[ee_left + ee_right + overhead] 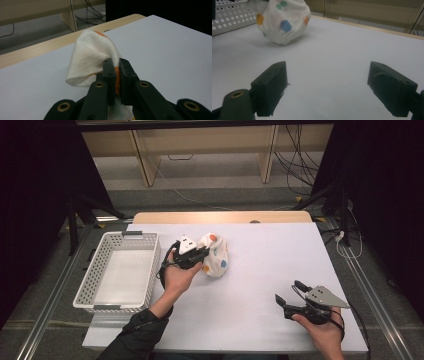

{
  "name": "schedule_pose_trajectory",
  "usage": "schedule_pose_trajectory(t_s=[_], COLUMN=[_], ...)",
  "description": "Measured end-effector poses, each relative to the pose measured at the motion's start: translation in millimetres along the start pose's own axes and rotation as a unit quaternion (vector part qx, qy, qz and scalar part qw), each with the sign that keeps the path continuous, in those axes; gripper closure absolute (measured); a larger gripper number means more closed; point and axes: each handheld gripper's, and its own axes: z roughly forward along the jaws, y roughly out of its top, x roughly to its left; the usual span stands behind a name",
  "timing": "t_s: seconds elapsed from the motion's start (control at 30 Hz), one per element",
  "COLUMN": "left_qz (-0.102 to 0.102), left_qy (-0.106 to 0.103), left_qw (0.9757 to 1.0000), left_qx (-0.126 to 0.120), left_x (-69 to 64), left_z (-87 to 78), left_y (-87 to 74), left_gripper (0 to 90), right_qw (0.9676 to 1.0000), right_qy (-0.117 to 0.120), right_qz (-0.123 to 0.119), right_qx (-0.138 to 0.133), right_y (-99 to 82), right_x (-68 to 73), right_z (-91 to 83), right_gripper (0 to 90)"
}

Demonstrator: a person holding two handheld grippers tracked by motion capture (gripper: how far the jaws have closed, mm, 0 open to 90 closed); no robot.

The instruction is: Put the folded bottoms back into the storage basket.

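A white cloth (216, 254) printed with coloured dots hangs bunched just above the white table (270, 265), left of its middle. My left gripper (202, 255) is shut on one edge of it; in the left gripper view the two black jaws pinch the cloth (90, 57) with an orange patch between the pads. My right gripper (289, 293) rests near the table's front right corner, open, nothing between its jaws. From the right gripper view the cloth (283, 21) hangs ahead to the left, well beyond the spread gripper (327, 82).
A white perforated basket (120, 270) stands at the table's left edge, close beside the left hand, and its wall (232, 18) shows in the right gripper view. Behind the table run a wooden strip, bench legs and loose cables on the floor.
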Motion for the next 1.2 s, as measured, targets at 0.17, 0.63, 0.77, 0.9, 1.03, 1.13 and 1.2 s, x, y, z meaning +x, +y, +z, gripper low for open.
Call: schedule_pose_trajectory(t_s=[0.17, 0.63, 0.77, 0.9, 1.03, 1.13, 1.2], left_qz=[0.003, 0.008, 0.008, 0.007, 0.008, 0.008, 0.007], left_qy=[0.000, -0.004, -0.005, -0.005, -0.006, -0.008, -0.009], left_qw=[1.0000, 0.9998, 0.9998, 0.9996, 0.9993, 0.9988, 0.9986], left_qx=[-0.005, -0.018, -0.020, -0.025, -0.037, -0.047, -0.051], left_x=[-0.9, -4.9, -6.2, -6.6, -7.1, -7.9, -8.2], left_z=[-4.2, -14.5, -17.7, -21.0, -25.0, -27.0, -28.0], left_y=[3.0, 9.2, 10.2, 10.8, 11.7, 11.4, 11.3], left_gripper=[84.5, 84.5, 84.5, 84.4, 84.5, 84.5, 84.4], right_qw=[1.0000, 1.0000, 1.0000, 1.0000, 1.0000, 1.0000, 1.0000], right_qy=[0.000, 0.000, -0.001, -0.002, -0.001, -0.001, -0.001], right_qz=[0.000, 0.002, -0.001, -0.001, -0.001, -0.001, -0.001], right_qx=[0.002, -0.004, 0.001, 0.001, -0.002, -0.002, -0.003], right_y=[0.5, 0.6, 0.8, 0.9, 0.8, 0.8, 0.9], right_x=[0.3, 0.5, 0.3, 0.3, 0.4, 0.4, 0.5], right_z=[-0.9, -0.4, -1.0, -0.9, -0.5, -0.5, -0.6], right_gripper=[16.9, 16.9, 16.9, 16.9, 16.9, 16.9, 16.9])
